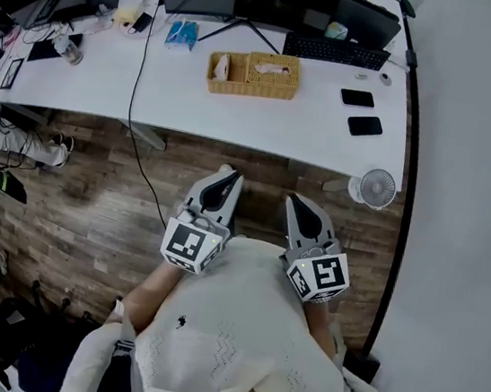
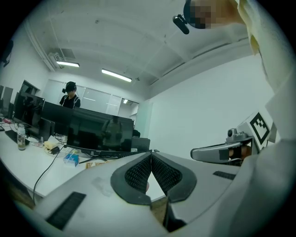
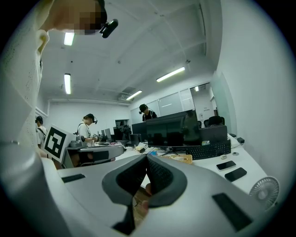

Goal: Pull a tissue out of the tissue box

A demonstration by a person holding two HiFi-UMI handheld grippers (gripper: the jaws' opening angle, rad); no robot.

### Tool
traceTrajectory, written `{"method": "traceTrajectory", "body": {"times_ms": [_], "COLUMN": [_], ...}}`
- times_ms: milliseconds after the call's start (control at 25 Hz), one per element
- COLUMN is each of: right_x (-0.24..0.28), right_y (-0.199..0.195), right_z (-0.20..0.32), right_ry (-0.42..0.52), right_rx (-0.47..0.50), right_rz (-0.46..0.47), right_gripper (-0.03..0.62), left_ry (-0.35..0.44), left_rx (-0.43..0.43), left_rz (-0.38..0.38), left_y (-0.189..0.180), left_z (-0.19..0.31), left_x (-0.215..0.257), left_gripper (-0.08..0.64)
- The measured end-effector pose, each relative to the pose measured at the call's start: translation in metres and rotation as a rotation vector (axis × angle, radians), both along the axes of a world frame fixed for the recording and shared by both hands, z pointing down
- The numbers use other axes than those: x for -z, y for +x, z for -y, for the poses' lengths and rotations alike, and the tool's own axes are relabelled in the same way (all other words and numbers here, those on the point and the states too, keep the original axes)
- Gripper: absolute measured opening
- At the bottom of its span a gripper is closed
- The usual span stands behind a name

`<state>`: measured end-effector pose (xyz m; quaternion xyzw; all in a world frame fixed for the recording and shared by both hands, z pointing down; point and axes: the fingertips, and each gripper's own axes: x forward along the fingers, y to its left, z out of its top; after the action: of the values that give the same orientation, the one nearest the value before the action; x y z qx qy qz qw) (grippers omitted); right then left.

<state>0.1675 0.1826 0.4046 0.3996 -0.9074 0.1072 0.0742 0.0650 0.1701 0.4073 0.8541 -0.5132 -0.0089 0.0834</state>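
The wicker tissue box (image 1: pixel 273 74) stands on the white desk (image 1: pixel 177 99), with a white tissue showing in its top slot. An open wicker basket (image 1: pixel 220 69) adjoins its left side. Both grippers are held close to the person's body, over the wooden floor and short of the desk edge. My left gripper (image 1: pixel 226 176) is shut with nothing between its pads, as the left gripper view (image 2: pixel 151 156) shows. My right gripper (image 1: pixel 296 202) is also shut and empty (image 3: pixel 147 157). In the right gripper view the tissue box (image 3: pixel 182 159) lies far ahead.
Two dark phones (image 1: pixel 361 112) lie at the desk's right, and a keyboard (image 1: pixel 336 51) and monitor stand sit behind the box. A blue packet (image 1: pixel 181 34), a bottle (image 1: pixel 69 50) and a black cable (image 1: pixel 139 85) are on the left. A small fan (image 1: pixel 373 188) sits below the desk's right corner. Several people stand beyond the monitors.
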Motion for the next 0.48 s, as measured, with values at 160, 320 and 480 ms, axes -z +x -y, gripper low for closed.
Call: {"method": "traceTrajectory", "body": {"times_ms": [160, 320, 480], "right_x": [0.0, 0.0, 0.001], "right_y": [-0.004, -0.009, -0.018], "right_z": [0.028, 0.056, 0.08], "right_ry": [0.004, -0.001, -0.021], "right_rx": [0.004, -0.011, -0.035], "right_rz": [-0.026, -0.04, -0.054], "right_gripper": [0.002, 0.002, 0.001], "left_ry": [-0.019, -0.022, -0.028], "left_rx": [-0.002, -0.019, -0.028], "left_rz": [0.002, 0.001, -0.002], "left_y": [-0.006, -0.012, -0.024], "left_z": [0.03, 0.061, 0.089], "left_x": [-0.003, -0.002, -0.001], "left_gripper": [0.014, 0.014, 0.014]}}
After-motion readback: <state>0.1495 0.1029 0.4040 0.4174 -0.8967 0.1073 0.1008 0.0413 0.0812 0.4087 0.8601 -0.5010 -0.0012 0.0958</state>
